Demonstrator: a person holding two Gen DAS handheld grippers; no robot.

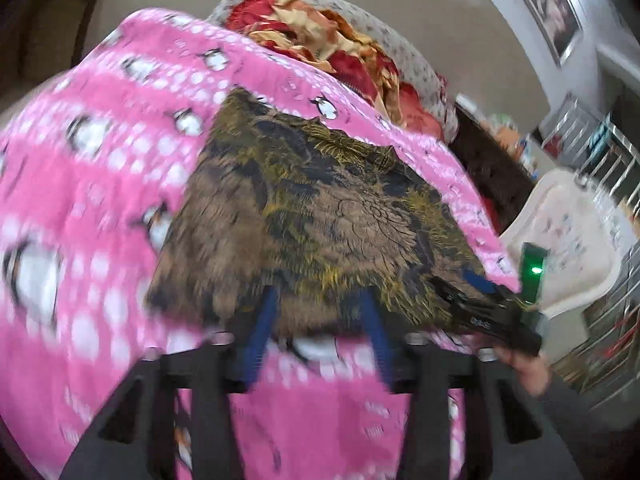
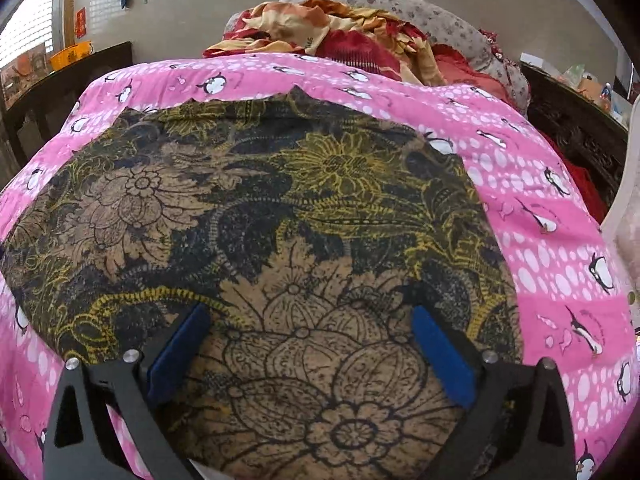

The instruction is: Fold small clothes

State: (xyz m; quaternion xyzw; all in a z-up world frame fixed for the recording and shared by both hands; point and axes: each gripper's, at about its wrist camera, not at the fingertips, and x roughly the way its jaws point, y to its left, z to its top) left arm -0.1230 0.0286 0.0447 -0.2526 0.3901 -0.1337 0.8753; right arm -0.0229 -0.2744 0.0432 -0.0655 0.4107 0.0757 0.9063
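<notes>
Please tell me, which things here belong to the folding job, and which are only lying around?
For the job:
brown floral cloth, spread flat
left gripper
right gripper, open above the cloth

Just lying about:
pink penguin sheet underneath
red and gold heap behind
grey pillow
white chair

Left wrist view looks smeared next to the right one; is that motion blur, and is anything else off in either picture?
Left wrist view: motion blur smears the pink penguin bedspread and the left gripper; the brown floral garment is soft. Right wrist view: sharp, the garment's print crisp, evenly lit. Both: strong fisheye bulge, dark corners.
</notes>
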